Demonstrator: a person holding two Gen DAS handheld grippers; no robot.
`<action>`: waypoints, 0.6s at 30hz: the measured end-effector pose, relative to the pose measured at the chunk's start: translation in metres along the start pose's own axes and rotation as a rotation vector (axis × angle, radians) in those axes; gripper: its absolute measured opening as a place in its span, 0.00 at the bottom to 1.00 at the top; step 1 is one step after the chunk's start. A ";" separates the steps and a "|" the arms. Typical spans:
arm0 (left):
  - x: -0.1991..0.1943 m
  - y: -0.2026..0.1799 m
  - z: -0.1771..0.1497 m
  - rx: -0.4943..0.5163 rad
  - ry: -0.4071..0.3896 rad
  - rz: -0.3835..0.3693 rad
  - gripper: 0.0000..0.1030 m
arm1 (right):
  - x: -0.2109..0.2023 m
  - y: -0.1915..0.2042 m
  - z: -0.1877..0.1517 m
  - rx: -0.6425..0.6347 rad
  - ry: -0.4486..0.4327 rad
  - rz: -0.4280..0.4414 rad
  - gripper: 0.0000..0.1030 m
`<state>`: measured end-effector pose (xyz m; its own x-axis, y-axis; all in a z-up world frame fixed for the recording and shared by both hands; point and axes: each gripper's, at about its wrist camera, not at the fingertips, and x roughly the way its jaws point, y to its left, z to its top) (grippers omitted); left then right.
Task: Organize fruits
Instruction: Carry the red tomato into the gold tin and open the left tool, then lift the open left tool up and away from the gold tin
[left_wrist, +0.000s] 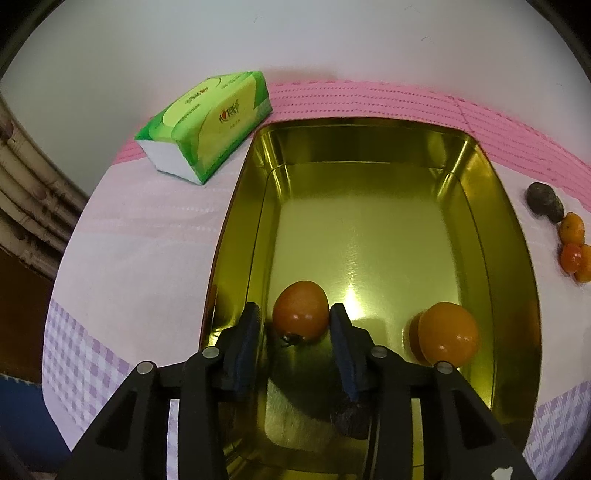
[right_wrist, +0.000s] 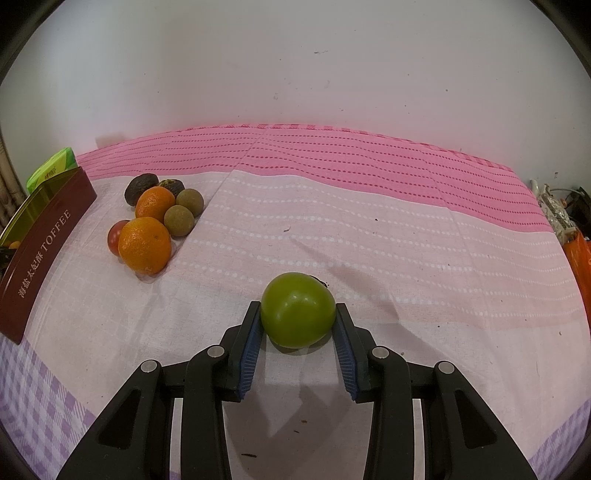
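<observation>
In the left wrist view a gold tin tray (left_wrist: 491, 206) holds an orange tomato (left_wrist: 301, 311) and a second orange fruit (left_wrist: 447, 336). My left gripper (left_wrist: 295, 314) is open over the tray, its fingers either side of the tomato with a gap on the left. A dark fruit (left_wrist: 351, 417) lies under the right finger. In the right wrist view my right gripper (right_wrist: 298, 314) is shut on a green tomato (right_wrist: 297, 309) just above the cloth. A pile of fruit (right_wrist: 155, 221) lies at the left beside the tin (right_wrist: 44, 236).
A green tissue pack (left_wrist: 207, 125) lies left of the tray, also visible in the right wrist view (right_wrist: 50, 170). More fruit (left_wrist: 565, 229) lies right of the tray. A pink and white cloth (right_wrist: 369, 229) covers the table; a white wall stands behind. Clutter (right_wrist: 569, 221) sits at the far right.
</observation>
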<state>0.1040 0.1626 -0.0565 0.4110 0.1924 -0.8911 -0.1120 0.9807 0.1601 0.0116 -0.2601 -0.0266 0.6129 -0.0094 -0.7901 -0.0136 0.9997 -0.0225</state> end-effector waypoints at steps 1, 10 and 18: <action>-0.002 -0.001 0.000 0.001 -0.001 -0.004 0.36 | 0.000 0.000 0.000 0.000 0.000 0.000 0.38; -0.026 -0.003 -0.008 0.027 -0.035 -0.051 0.38 | 0.000 -0.001 0.000 0.000 -0.001 0.002 0.38; -0.048 -0.003 -0.017 0.052 -0.090 -0.122 0.60 | 0.001 0.000 0.001 0.002 0.000 -0.005 0.38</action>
<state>0.0689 0.1497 -0.0217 0.4984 0.0722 -0.8639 -0.0105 0.9970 0.0772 0.0129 -0.2602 -0.0267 0.6129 -0.0148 -0.7900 -0.0087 0.9996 -0.0255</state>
